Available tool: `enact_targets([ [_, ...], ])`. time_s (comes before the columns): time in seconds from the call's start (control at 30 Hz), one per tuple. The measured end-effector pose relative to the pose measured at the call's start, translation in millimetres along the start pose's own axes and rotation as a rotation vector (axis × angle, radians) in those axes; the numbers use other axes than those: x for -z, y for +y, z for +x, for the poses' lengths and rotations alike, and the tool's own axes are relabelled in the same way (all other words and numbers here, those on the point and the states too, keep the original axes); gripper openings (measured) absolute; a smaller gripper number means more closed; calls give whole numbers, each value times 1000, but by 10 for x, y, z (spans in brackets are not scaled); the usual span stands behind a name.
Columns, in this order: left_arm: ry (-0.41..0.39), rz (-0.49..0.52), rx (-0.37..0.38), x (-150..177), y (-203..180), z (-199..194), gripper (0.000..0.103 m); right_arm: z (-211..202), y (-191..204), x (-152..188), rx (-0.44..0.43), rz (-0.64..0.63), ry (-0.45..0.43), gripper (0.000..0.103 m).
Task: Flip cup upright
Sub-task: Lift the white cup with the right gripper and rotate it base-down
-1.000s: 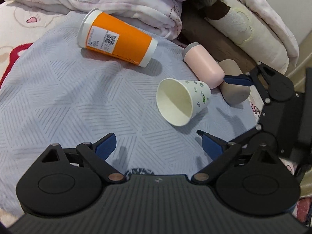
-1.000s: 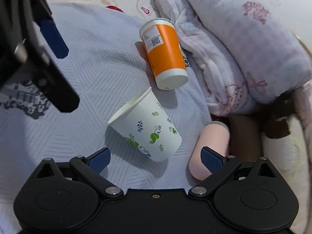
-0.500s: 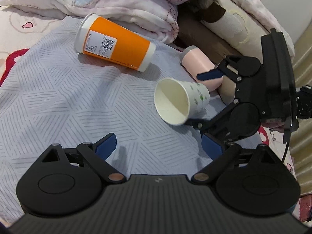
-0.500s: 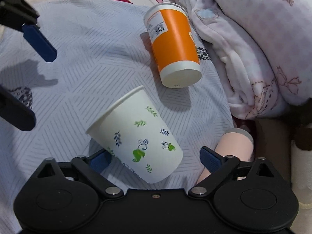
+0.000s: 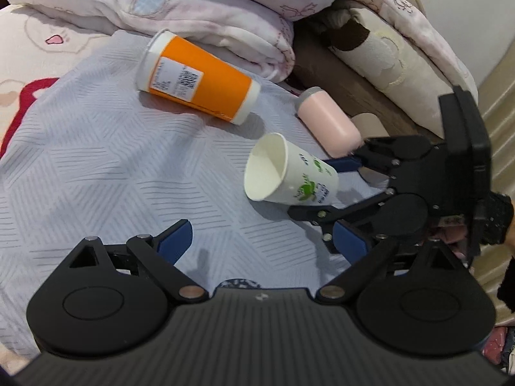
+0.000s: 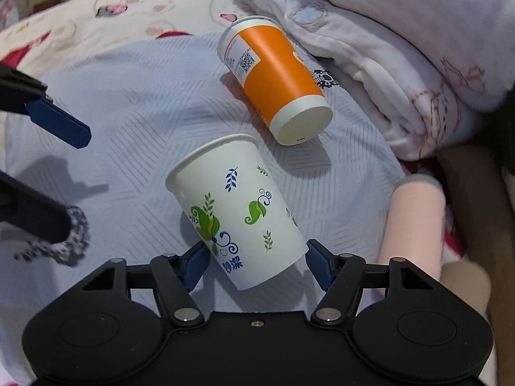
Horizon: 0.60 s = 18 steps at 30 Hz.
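A white paper cup with green and blue leaf prints (image 6: 238, 212) lies on its side on the grey patterned cloth (image 6: 135, 122), mouth toward the left gripper. My right gripper (image 6: 257, 262) has closed around the cup's base end, one blue finger on each side, touching it. In the left wrist view the same cup (image 5: 289, 177) sits between the right gripper's fingers (image 5: 344, 164). My left gripper (image 5: 260, 241) is open and empty, low over the cloth in front of the cup's mouth.
An orange paper cup (image 5: 196, 77) lies on its side behind the white cup. A pink cylindrical bottle (image 5: 328, 119) lies to the right. Folded pink blankets (image 5: 209, 9) and a pillow (image 5: 396, 48) border the back and right.
My right gripper has moved forward onto the white cup and its fingers have narrowed around the base. The cup has tilted slightly. The left gripper has barely moved.
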<state>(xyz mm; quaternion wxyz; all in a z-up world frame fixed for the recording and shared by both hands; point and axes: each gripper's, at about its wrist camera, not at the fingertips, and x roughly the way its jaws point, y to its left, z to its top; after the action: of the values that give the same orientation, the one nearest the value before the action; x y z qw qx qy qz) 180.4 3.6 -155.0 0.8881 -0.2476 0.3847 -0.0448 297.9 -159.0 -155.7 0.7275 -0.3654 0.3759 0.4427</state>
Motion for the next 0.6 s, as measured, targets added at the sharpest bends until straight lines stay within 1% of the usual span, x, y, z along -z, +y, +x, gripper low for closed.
enact_targets([
  [0.13, 5, -48, 34, 0, 120, -37, 95, -33, 75, 16, -14, 59, -2, 70],
  [0.23, 2, -103, 67, 1, 209, -90, 95, -57, 105, 37, -20, 148, -5, 70],
  [0.3, -7, -104, 80, -12, 224, -143, 95, -86, 149, 47, 15, 209, -16, 70],
  [0.37, -26, -87, 73, -21, 227, -198, 95, -129, 203, 39, 79, 284, -29, 70],
  [0.43, -30, -100, 83, -30, 272, -230, 95, -173, 245, 29, 93, 355, -44, 70],
  [0.53, -21, -135, 107, -46, 352, -250, 95, -210, 314, 3, 110, 422, -62, 70],
  [0.6, -20, -138, 110, -56, 395, -269, 95, -231, 361, -13, 102, 476, -75, 70],
])
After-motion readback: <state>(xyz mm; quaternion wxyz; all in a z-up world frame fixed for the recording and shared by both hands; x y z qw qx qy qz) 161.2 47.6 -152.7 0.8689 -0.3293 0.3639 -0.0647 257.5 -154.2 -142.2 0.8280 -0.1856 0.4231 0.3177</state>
